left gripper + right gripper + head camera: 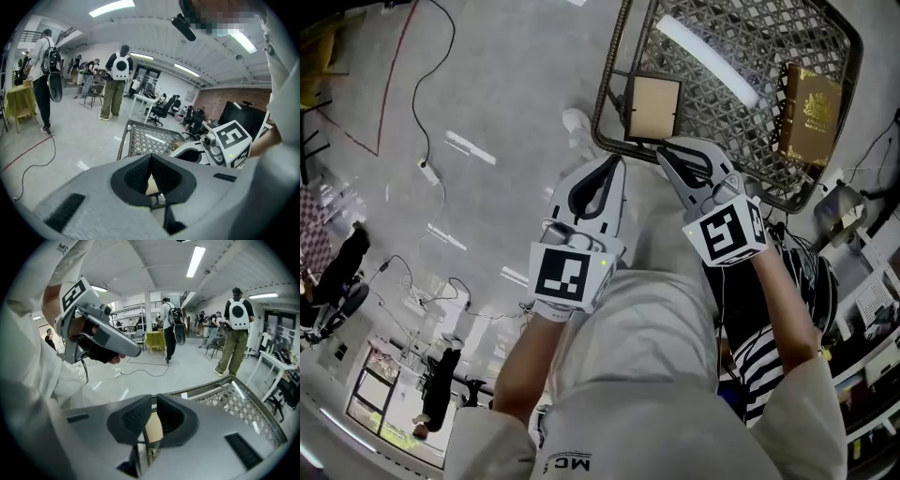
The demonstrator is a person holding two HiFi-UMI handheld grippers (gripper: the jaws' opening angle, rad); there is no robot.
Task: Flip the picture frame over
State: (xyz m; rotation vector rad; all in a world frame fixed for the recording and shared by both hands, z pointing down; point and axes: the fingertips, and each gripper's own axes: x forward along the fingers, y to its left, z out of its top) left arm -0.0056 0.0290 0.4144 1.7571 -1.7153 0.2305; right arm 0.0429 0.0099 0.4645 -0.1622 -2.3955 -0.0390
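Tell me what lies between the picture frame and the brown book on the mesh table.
Only bare mesh of the table, with a white streak across it, lies between the picture frame and the brown book. The head view shows this.

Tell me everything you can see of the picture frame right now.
The picture frame is small and rectangular, a thin dark rim around a plain tan panel, no picture showing. It appears to lie flat on the wire mesh table, near its left corner by the rim. The right gripper tips reach its near edge; contact is unclear.
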